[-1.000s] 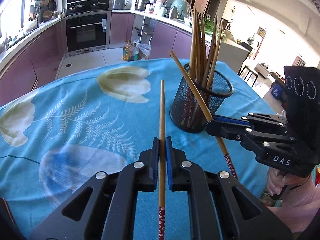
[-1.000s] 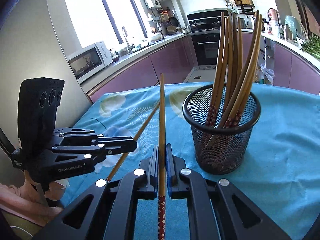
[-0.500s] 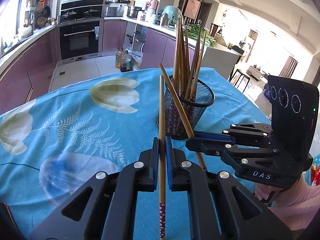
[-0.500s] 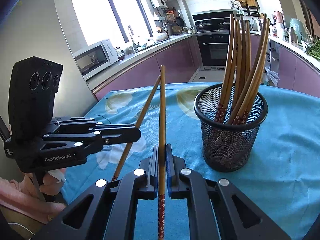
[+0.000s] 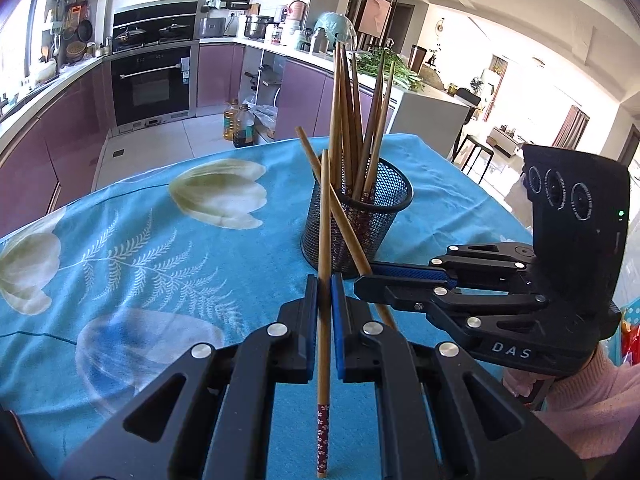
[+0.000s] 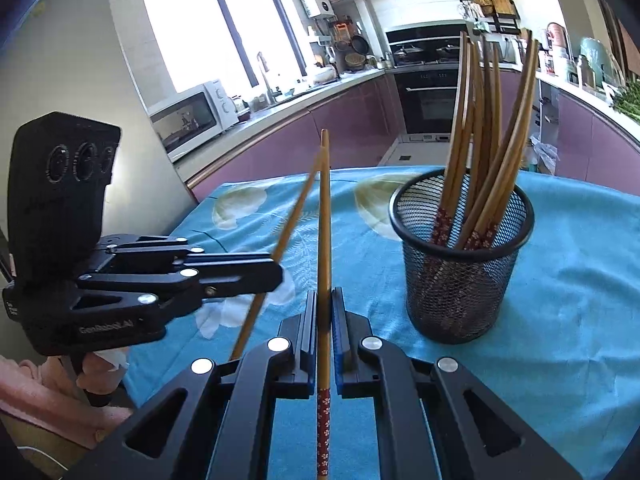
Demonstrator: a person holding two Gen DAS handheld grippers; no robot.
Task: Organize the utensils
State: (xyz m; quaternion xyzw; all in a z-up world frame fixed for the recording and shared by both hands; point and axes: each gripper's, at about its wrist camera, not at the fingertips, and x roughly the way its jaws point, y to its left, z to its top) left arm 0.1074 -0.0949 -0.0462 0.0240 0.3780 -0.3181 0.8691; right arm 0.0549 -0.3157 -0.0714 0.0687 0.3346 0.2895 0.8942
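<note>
Now, left gripper: fingers clamp one chopstick, tip raised for dropping.
Right gripper: fingers clamp another chopstick.
Mesh holder: ahead of fingers, collecting chopsticks.

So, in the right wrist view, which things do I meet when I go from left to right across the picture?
Left gripper holding a slanted chopstick → right gripper with its own chopstick pointing straight ahead → black mesh holder full of chopsticks.
</note>
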